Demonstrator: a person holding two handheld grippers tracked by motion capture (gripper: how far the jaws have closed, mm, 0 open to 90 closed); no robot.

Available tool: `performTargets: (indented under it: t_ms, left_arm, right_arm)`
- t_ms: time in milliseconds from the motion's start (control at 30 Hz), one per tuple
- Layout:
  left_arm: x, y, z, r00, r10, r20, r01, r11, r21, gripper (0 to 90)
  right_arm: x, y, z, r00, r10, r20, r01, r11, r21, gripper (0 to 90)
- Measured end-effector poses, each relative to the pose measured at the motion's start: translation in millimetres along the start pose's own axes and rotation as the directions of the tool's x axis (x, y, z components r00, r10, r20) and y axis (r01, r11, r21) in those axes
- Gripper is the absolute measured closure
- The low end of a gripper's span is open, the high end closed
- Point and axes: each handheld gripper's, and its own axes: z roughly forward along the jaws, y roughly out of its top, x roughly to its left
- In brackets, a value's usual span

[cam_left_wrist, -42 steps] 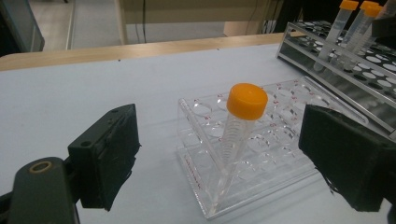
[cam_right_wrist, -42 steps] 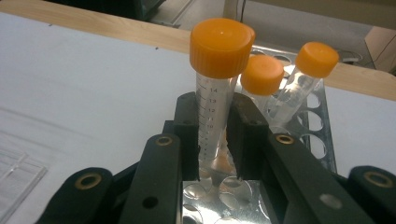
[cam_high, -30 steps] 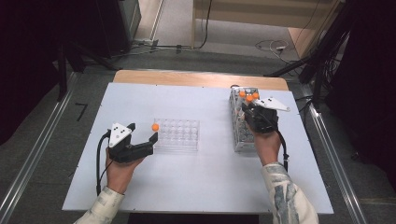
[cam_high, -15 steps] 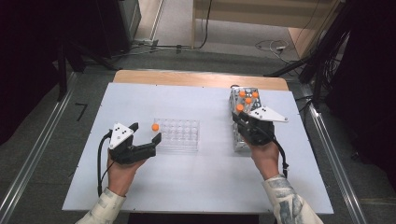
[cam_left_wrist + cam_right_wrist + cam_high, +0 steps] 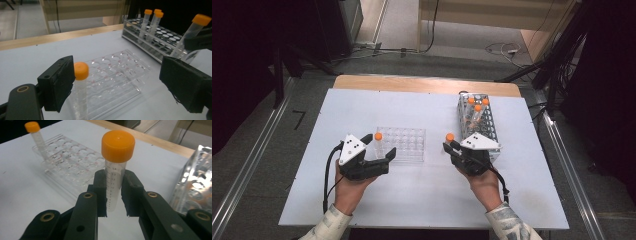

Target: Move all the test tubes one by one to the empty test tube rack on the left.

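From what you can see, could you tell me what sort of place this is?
Probably a lab-style test bench: orange-capped tubes in a rack, a clear well tray on a white table, cables on the floor.

A: L gripper [image 5: 382,159]?
B: Jaws wide apart, just closing a touch, pads pressing nothing, forearm in from bottom.
A: R gripper [image 5: 451,146]?
B: Jaws clamped tight on what it holds, pointing up-left, wrist straight.

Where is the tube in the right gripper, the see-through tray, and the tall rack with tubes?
held tube [image 5: 115,182], right gripper view, on its clear body between the pads.
see-through tray [image 5: 407,145], high view, on its top.
tall rack [image 5: 487,122], high view, on its top grid.
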Motion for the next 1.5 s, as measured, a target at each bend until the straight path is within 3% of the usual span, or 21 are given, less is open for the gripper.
performTargets:
  t_ms: [200, 300, 367, 433, 533, 667, 700, 800, 1033, 1267, 1500]
  left_arm:
    - [-19.0, 0.4, 8.4, 0.9964, 0.04, 0.074, -0.041, 0.9992, 0.006, 16.0]
    - [-30.9, -0.4, 13.5, 0.9896, 0.067, 0.127, -0.069, 0.9975, 0.012, 18.2]
    - [-33.4, -0.1, 14.1, 0.9877, 0.076, 0.137, -0.078, 0.9969, 0.011, 20.9]
    - [-42.3, 2.6, 15.9, 0.9793, 0.097, 0.178, -0.099, 0.9951, 0.002, 25.0]
    - [-47.4, 4.5, 17.8, 0.9751, 0.112, 0.191, -0.115, 0.9933, 0.005, 30.0]
    - [-50.8, 3.6, 19.3, 0.9716, 0.123, 0.203, -0.128, 0.9917, 0.012, 37.3]
    - [-51.1, 2.2, 20.5, 0.9664, 0.131, 0.221, -0.138, 0.9902, 0.019, 40.5]
    - [-50.9, 0.1, 21.9, 0.9624, 0.129, 0.239, -0.14, 0.9897, 0.028, 46.9]
    - [-49.6, -3.3, 21.9, 0.9588, 0.146, 0.244, -0.157, 0.9873, 0.026, 58.5]
    - [-48.7, -4.2, 21.4, 0.9613, 0.149, 0.232, -0.159, 0.9869, 0.026, 68.9]
    - [-46.7, -2.8, 19.9, 0.9614, 0.148, 0.232, -0.157, 0.9874, 0.021, 70.5]
  right_arm:
    - [19.3, -6.9, 6.7, 0.997, -0.05, -0.058, 0.052, 0.998, 0.04, 72.6]
    - [30.5, -9.7, 10.4, 0.9941, -0.068, -0.084, 0.073, 0.996, 0.052, 72.6]
    - [35.6, -10.1, 12.7, 0.9916, -0.079, -0.103, 0.084, 0.995, 0.051, 72.6]
    - [42.0, -10.3, 15.9, 0.9881, -0.086, -0.127, 0.094, 0.994, 0.056, 72.6]
    - [50.1, -10.1, 19.7, 0.9832, -0.103, -0.151, 0.113, 0.992, 0.059, 72.6]
    - [59.1, -9.6, 22.9, 0.9794, -0.094, -0.179, 0.105, 0.993, 0.055, 72.6]
    - [61.2, -9.4, 24.1, 0.9781, -0.092, -0.186, 0.104, 0.993, 0.053, 72.6]
    - [64.7, -8.1, 26.0, 0.9763, -0.092, -0.196, 0.104, 0.993, 0.051, 72.6]
    - [69.8, -5.9, 30.0, 0.9715, -0.106, -0.212, 0.12, 0.991, 0.057, 72.6]
    - [73.2, -4.1, 31.4, 0.9703, -0.104, -0.219, 0.119, 0.991, 0.057, 72.6]
    - [73.6, -3.3, 30.5, 0.9697, -0.108, -0.219, 0.122, 0.991, 0.052, 72.2]
